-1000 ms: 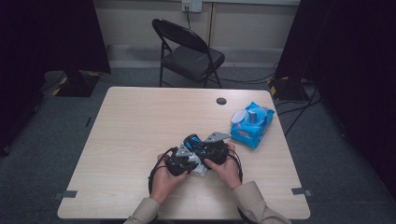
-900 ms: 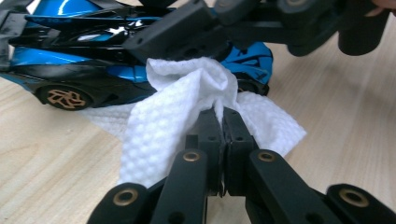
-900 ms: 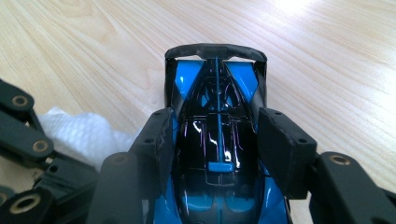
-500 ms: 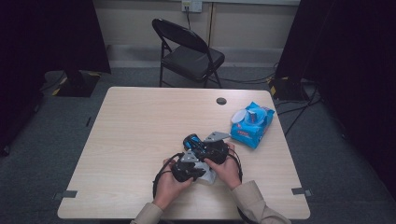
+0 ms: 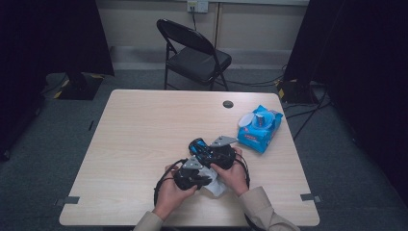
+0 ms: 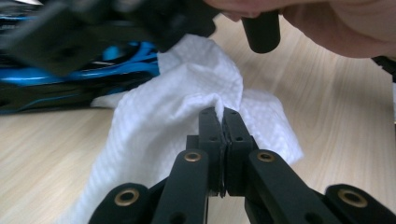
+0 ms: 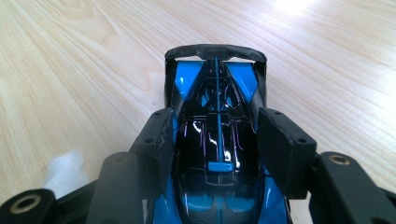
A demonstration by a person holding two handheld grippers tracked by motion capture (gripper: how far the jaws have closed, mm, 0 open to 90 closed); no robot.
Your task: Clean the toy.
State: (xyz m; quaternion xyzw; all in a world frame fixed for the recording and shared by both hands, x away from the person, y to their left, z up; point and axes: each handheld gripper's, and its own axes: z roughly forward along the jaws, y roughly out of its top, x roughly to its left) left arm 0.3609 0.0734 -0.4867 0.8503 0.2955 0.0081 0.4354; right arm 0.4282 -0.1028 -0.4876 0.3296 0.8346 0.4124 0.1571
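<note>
Two grips: left gripper [image 6: 219, 114] pinches wipe [image 6: 187, 93], right gripper [image 7: 217, 140] clamps toy car [image 7: 217, 154].

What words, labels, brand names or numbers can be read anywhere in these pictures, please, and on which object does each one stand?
None can be read.
Blue wipes pack: red and white print on its near side, too small and blurred to read.
Blue and black toy car, clamped in the right gripper: no lettering visible on its body.
White wipe, pinched by the left gripper: plain, no print.
</note>
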